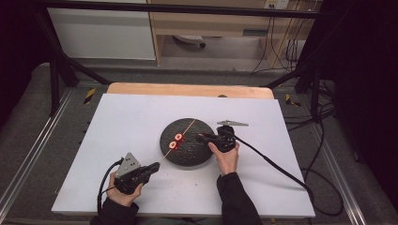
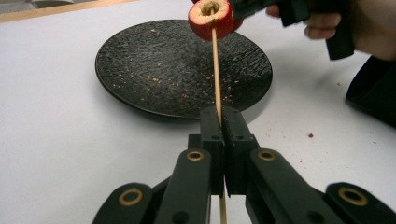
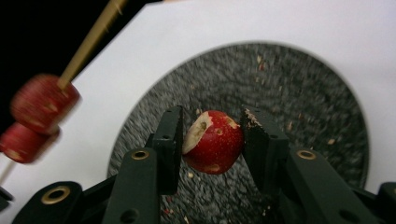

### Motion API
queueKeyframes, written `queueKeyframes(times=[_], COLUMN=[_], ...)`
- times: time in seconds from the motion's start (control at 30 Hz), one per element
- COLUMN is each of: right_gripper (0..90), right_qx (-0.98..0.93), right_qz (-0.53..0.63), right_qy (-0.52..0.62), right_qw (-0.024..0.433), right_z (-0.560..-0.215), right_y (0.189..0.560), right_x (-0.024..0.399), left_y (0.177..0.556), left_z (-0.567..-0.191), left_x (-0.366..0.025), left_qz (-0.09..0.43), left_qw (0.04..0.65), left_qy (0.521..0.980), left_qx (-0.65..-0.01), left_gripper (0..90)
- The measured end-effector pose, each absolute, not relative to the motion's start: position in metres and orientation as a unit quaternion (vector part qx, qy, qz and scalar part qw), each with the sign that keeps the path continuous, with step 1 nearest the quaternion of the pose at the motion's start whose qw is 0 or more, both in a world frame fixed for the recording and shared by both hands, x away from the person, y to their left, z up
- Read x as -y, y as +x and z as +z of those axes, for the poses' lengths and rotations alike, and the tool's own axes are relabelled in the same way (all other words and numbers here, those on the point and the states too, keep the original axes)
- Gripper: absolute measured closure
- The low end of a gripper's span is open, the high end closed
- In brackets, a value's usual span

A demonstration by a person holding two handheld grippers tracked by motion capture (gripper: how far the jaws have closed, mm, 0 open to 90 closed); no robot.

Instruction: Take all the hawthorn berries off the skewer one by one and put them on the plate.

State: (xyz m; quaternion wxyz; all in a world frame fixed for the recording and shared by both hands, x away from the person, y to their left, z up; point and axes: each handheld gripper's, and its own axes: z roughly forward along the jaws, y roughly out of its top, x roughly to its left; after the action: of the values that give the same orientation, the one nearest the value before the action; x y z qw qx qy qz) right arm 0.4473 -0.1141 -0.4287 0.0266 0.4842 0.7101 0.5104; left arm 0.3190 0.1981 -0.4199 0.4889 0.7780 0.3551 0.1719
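A thin wooden skewer (image 1: pixel 185 129) slants over a black plate (image 1: pixel 187 157) at the table's middle. Two red cored fruits (image 1: pixel 175 141) are threaded on it. My left gripper (image 1: pixel 155 167) sits at the front left, shut on the skewer's lower end. In the left gripper view the skewer (image 2: pixel 216 70) rises from between the closed jaws (image 2: pixel 219 116) to a red fruit (image 2: pixel 210 18). My right gripper (image 1: pixel 199 137) is over the plate's right side. In the right gripper view its jaws (image 3: pixel 212 121) are shut on a third red fruit (image 3: pixel 212 147) above the plate (image 3: pixel 303 93), with the skewered fruits (image 3: pixel 44 102) blurred at left.
The plate lies on a white sheet (image 1: pixel 117 126) that covers most of a wooden table (image 1: pixel 187 89). Crumbs dot the plate (image 2: pixel 154 60) and the sheet near it. A cable (image 1: pixel 281 171) trails from the right gripper off the table's right edge. Black frame bars stand behind.
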Motion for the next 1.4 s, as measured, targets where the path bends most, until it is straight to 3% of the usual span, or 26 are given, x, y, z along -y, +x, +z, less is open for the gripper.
queueKeyframes(times=[0.57,0.77,1.2,1.4], right_gripper=[57.7,47.7,11.5,8.0], right_qx=[-0.739,-0.739,-0.736,-0.731], right_qz=[0.470,0.482,0.519,0.530], right_qy=[0.481,0.468,0.434,0.430], right_qw=[0.024,0.039,0.033,0.026], right_z=[-0.452,-0.437,-0.411,-0.408], right_y=[0.448,0.443,0.424,0.418], right_x=[0.105,0.111,0.120,0.118], left_y=[0.319,0.318,0.317,0.316], left_z=[-0.422,-0.422,-0.421,-0.422], left_x=[-0.195,-0.194,-0.191,-0.189], left_qz=[0.168,0.167,0.167,0.165], left_qw=[0.483,0.484,0.484,0.482], left_qy=[0.784,0.784,0.786,0.789], left_qx=[-0.352,-0.351,-0.346,-0.344], left_gripper=[88.1,88.1,88.1,88.1])
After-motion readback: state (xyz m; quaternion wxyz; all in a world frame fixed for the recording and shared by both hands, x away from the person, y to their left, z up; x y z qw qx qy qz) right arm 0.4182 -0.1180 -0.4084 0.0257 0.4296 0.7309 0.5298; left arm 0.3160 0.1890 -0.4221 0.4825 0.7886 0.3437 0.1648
